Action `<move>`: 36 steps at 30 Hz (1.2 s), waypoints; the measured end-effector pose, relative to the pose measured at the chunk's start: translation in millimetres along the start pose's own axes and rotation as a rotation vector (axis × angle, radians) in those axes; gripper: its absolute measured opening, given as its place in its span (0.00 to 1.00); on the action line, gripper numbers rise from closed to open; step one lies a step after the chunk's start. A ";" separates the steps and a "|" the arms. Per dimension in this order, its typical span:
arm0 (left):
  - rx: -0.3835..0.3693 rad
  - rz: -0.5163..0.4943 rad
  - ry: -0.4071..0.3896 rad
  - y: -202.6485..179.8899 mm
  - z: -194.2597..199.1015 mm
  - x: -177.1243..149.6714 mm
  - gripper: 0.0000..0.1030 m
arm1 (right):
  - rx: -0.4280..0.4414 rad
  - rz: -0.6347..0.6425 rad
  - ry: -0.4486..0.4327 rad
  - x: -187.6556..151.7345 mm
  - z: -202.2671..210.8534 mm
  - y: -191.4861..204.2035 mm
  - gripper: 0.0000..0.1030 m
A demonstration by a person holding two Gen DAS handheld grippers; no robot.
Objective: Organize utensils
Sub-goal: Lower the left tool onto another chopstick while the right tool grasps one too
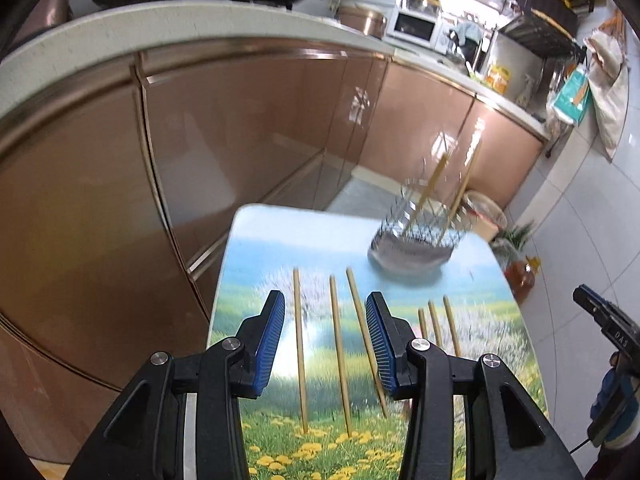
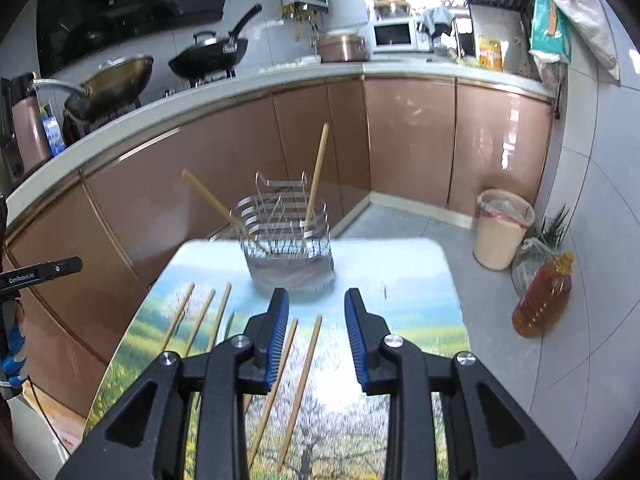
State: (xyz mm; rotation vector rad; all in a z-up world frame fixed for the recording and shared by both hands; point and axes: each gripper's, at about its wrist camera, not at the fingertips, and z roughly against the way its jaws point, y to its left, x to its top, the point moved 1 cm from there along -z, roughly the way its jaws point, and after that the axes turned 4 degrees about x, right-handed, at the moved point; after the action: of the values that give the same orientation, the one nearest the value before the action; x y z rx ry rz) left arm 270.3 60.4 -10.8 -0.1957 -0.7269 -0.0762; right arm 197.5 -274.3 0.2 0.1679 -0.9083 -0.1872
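Chopsticks: loose bamboo sticks lying flat on the table, which has a printed meadow-scene top. Left wrist cam shows three side by side, e.g. the middle loose chopstick, plus three more off to the right. In the right wrist cam the nearest loose chopstick lies just under the blue pads.
Holder: wire chopstick basket standing upright at the far end of the table w/ two sticks already in it, leaning apart, e.g. the upright one.
Left claw: left gripper is parted, nothing between the pads, hovering over the three-stick group.
Right claw: right gripper also parted and empty, one stick showing in the gap below it, not pinched.
Handling, my guess: v light, stiff, smooth and round-ish, so prob rolls or slips if pinched off-centre. Not fragile really.
Where to grab, imo: around mid-length or a bit toward the thick end so it doesn't swing, pads across the stick. Take one at a time since neighbours lie close.
Watch out: basket looks light and wiry, could tip or skid if a stick gets jammed in at an angle. Tip goes in first, btw.
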 end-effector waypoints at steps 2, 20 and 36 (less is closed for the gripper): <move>-0.009 -0.004 0.027 -2.2 -10.6 -6.4 0.41 | 0.007 -0.001 0.031 -4.6 -7.3 -0.4 0.27; 0.000 -0.011 0.347 -24.2 -153.9 -17.7 0.41 | 0.112 -0.042 0.493 -54.1 -182.5 9.9 0.26; 0.064 -0.020 0.464 -28.4 -221.5 -14.4 0.30 | 0.086 -0.020 0.627 -52.7 -236.7 9.3 0.17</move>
State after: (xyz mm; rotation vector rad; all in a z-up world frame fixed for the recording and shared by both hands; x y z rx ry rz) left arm 400.2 -12.6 -177.8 -0.1030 -0.2686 -0.1131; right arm 354.6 -237.6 -181.0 0.2957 -0.2906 -0.1028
